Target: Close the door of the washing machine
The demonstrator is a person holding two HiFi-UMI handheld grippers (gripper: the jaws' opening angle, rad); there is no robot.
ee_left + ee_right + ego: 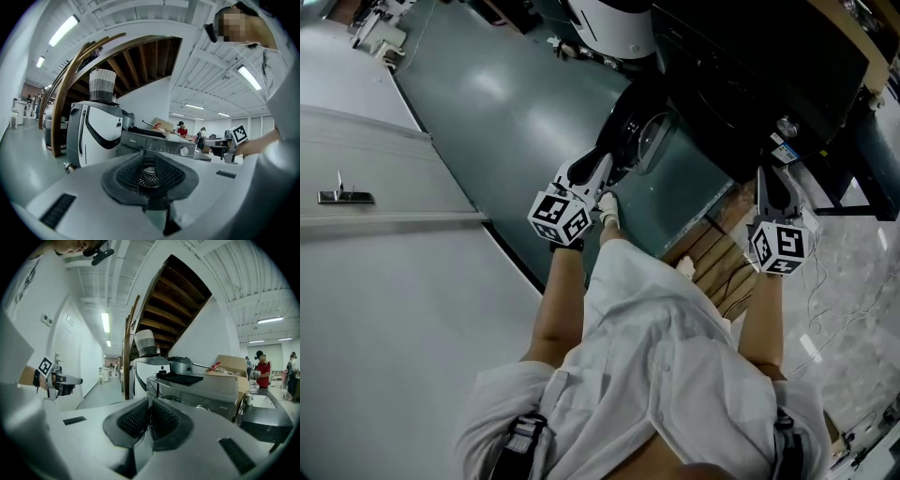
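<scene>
The dark washing machine (741, 84) stands at the upper right of the head view, its round glass door (649, 141) swung open toward me. My left gripper (602, 172) points at the door's near edge; I cannot tell if it touches. Its jaws (150, 176) stand slightly open, nothing held between them. In the left gripper view the machine's control panel (159, 144) lies straight ahead. My right gripper (766, 178) hovers at the machine's right front corner, its pads (149, 420) closed together and empty. In the right gripper view the machine (201, 390) is right of centre.
A white-and-black appliance (96, 131) with a woven basket (102, 85) on top stands left of the machine, under a wooden stair (65, 93). A wooden pallet (722, 262) lies under the machine. A wall with a door handle (342, 196) is at left. People (260, 366) stand far behind.
</scene>
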